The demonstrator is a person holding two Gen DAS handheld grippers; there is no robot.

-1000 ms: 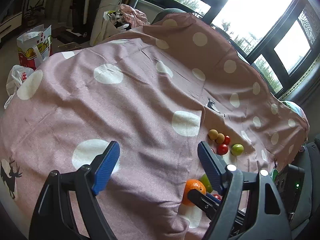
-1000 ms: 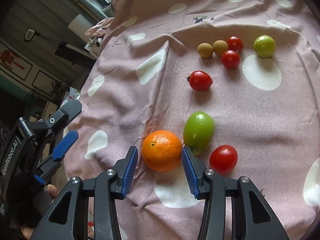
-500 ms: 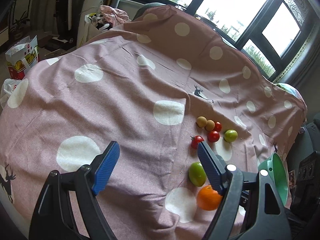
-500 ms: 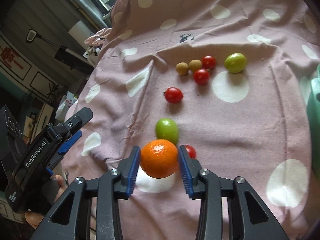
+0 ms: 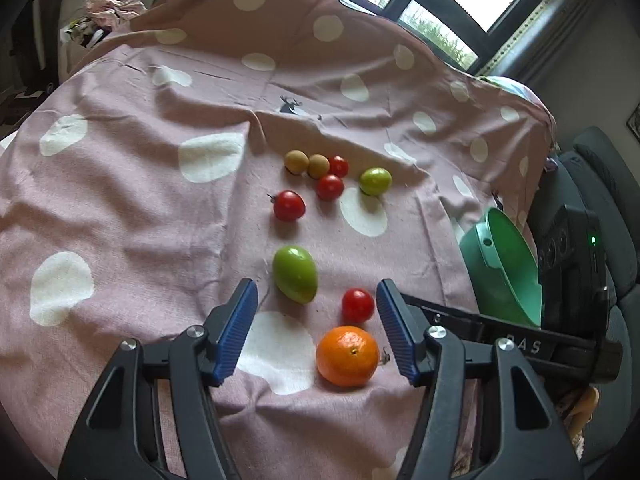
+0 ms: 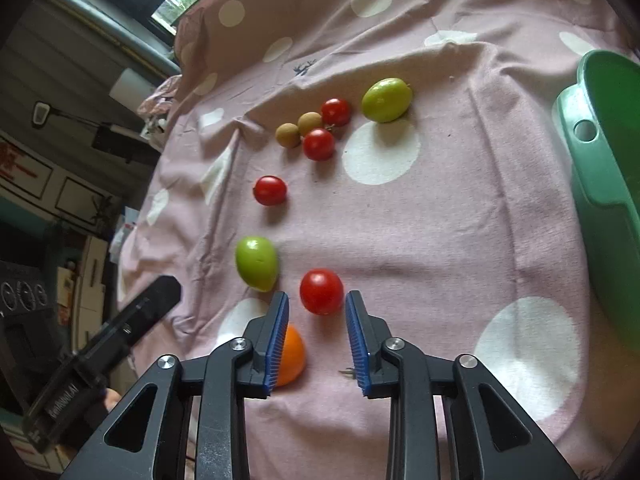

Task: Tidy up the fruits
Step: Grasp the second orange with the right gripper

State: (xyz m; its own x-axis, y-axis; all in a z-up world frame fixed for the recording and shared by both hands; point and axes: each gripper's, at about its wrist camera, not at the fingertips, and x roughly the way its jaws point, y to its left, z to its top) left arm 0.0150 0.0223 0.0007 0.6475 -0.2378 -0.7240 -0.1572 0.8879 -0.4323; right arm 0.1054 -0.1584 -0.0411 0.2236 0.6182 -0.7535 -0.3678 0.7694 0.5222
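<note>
An orange (image 5: 347, 356) lies on the pink dotted cloth (image 5: 120, 208), near a red tomato (image 5: 358, 305) and a large green fruit (image 5: 295, 274). My left gripper (image 5: 316, 320) hovers over them; its jaws are closing, the orange shows between them, and the pads touch nothing. My right gripper (image 6: 318, 336) has its jaws opening with nothing between them. The orange (image 6: 294, 356) sits just outside its left finger, half hidden, and the red tomato (image 6: 322, 291) lies just past its tips. A green bowl (image 6: 600, 160) stands at the right.
Farther back lie a lone red tomato (image 5: 289, 205) and a cluster: two small brown fruits (image 5: 296, 161), two red tomatoes (image 5: 330, 187) and a small green fruit (image 5: 375, 181). The bowl's rim (image 5: 500, 264) is at the cloth's right edge. A dark chair stands beyond it.
The right gripper carried the orange toward the near side, then let it go onto the cloth. The left gripper swung over toward the fruits and its jaws narrowed.
</note>
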